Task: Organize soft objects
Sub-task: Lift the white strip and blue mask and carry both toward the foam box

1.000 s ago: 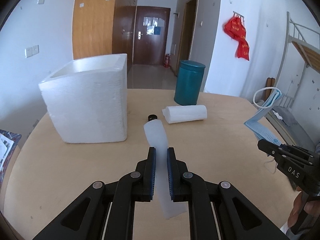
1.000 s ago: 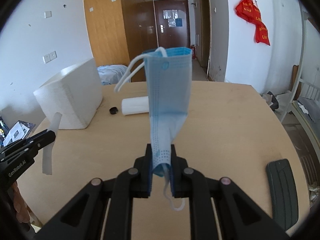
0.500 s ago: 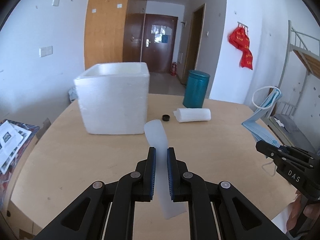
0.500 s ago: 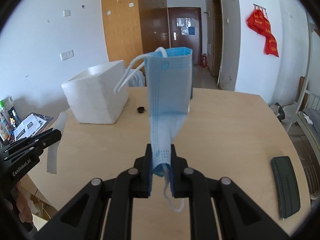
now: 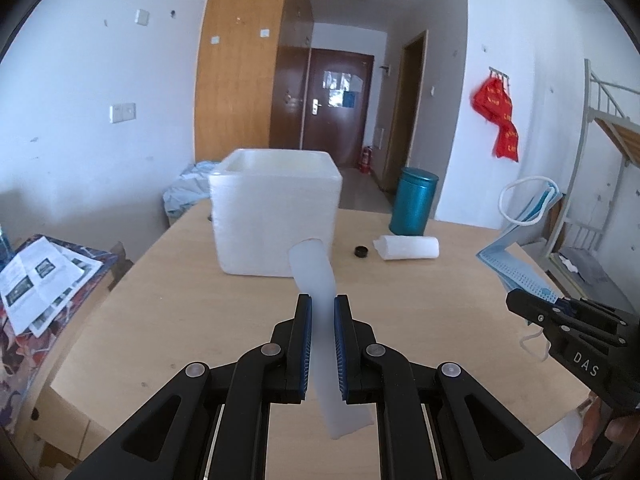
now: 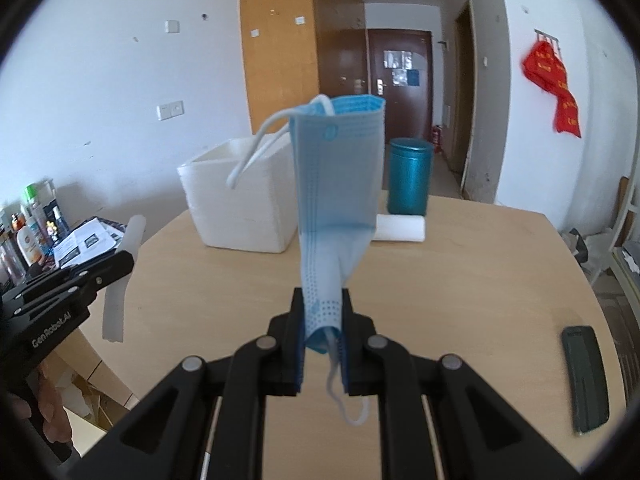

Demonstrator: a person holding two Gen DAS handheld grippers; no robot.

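Both grippers pulled back from foam box (image 5: 276, 216); left gripper (image 5: 322, 316) clamps translucent, possibly plastic strip (image 5: 316, 280), right gripper (image 6: 322, 308) face mask (image 6: 336, 184).

Soft even daylight, fisheye-bowed edges, dark vignetted corners.

The table (image 5: 420, 304) was matt pale wood, the box (image 5: 276, 216) rough white foam, the mask (image 6: 336, 184) pleated blue cloth, the canister (image 5: 414, 202) glossy teal metal.
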